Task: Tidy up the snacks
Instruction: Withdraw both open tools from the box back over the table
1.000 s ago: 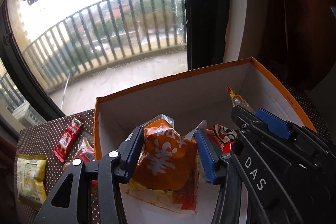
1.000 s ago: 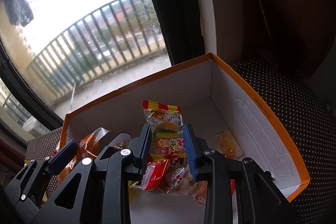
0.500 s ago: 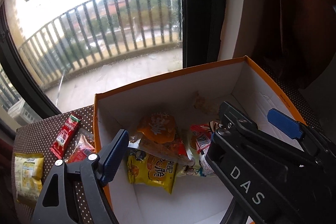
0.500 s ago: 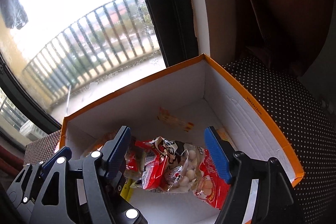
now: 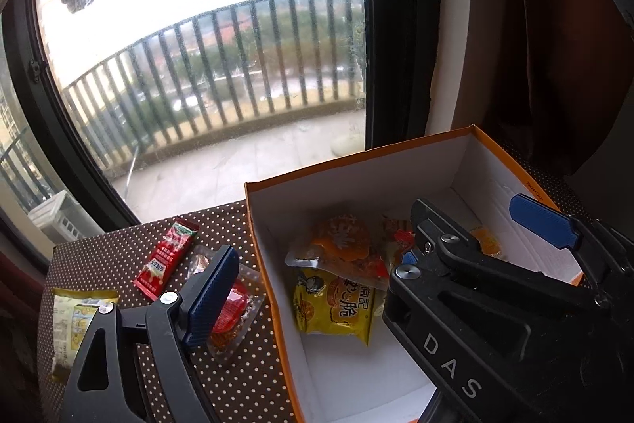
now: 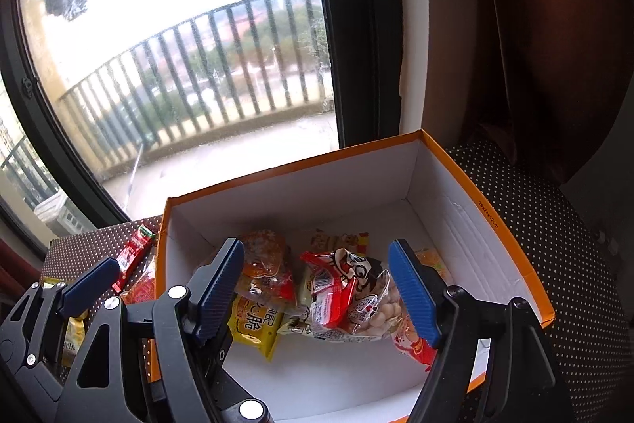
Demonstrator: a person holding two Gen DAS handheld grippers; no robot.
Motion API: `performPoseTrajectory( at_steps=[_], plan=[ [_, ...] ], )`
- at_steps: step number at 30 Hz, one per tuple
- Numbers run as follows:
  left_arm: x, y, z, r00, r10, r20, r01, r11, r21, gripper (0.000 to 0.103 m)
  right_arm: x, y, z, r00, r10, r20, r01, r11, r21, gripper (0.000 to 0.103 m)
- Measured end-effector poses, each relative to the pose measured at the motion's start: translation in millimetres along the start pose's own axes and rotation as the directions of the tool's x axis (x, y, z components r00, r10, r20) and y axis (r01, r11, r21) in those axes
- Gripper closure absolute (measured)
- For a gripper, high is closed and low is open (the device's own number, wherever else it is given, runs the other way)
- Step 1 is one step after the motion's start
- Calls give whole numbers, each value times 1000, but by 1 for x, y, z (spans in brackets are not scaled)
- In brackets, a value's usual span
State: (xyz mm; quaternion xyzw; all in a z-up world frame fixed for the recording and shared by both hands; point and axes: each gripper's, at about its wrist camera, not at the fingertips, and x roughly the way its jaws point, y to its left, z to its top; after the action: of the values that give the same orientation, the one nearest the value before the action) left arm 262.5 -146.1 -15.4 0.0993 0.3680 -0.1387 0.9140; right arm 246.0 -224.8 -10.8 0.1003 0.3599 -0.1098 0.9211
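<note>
Both the left gripper (image 6: 91,288) and right gripper (image 6: 317,292) are released and empty; the left jaws are opening. The snack packets (image 6: 348,292) lie loose in the orange box (image 6: 491,221), which keeps them contained, while the red sachet (image 5: 166,258) remains outside on the dotted cloth (image 5: 107,256)

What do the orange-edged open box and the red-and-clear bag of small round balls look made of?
Orange-edged open box: likely matte cardboard; stiff white walls, folded corners, creases on one wall.
Red-and-clear bag of small round balls: apparently thin glossy plastic film; see-through panel, crinkles, highlights.
</note>
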Motion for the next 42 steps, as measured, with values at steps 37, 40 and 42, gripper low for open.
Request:
performPoseTrajectory(
  at_steps=[37, 40, 42],
  plan=[
    [-58, 92, -77, 997, 74, 19, -69, 976, -205, 12, -31, 148, -44, 995, 97, 21, -86, 953, -291, 20],
    [-57, 94, -83, 996, 84, 7, -80, 972, -221, 12, -25, 158, -51, 994, 107, 12, -98, 945, -312, 19],
    [-51, 96, -84, 996, 93, -7, -92, 969, -228, 12, -18, 164, -56, 993, 116, 1, -109, 938, -330, 19]
  ],
)
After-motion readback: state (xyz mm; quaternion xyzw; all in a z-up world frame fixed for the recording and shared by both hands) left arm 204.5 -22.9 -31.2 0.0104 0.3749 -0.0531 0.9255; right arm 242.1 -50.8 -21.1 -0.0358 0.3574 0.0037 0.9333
